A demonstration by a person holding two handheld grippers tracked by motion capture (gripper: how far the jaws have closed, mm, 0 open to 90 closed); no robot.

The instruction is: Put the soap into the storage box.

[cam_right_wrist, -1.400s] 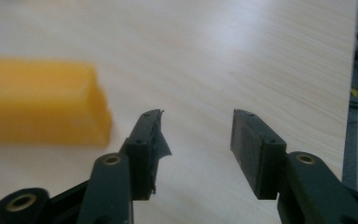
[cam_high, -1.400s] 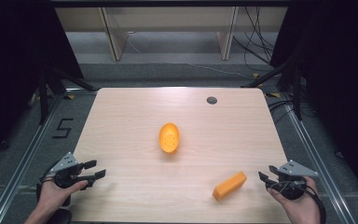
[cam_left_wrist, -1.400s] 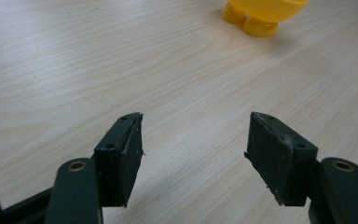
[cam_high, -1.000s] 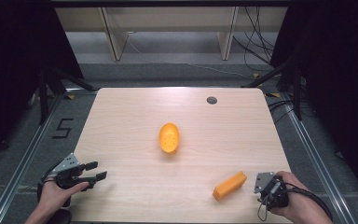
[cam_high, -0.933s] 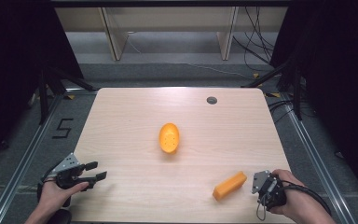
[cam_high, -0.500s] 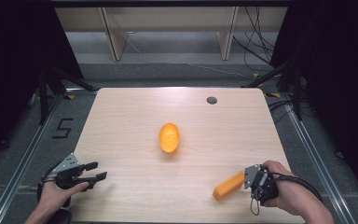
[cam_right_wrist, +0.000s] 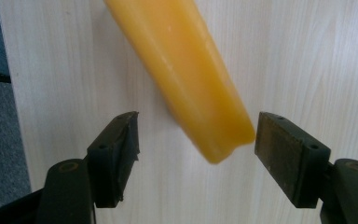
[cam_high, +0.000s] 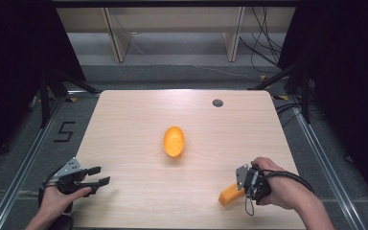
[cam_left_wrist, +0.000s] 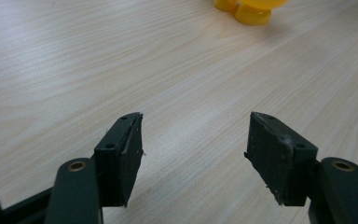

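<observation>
Between spread right gripper [cam_right_wrist: 196, 140] fingers [cam_right_wrist: 114, 154]: orange block [cam_right_wrist: 182, 74] end, untouched. Left gripper [cam_left_wrist: 193, 158] fingers agape, empty; yellow object [cam_left_wrist: 249, 9] far ahead.

Light wood table [cam_high: 124, 124]: orange block [cam_high: 230, 194] near front-right edge, yellow oval piece [cam_high: 174, 142] centre.

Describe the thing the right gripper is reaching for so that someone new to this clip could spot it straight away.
On the pale wooden table, look at the near right corner, where the right gripper stands open. The orange bar lies flat there, one end between the jaws. It is long and straight-sided, unlike the rounded, dotted orange oval at mid-table.
</observation>
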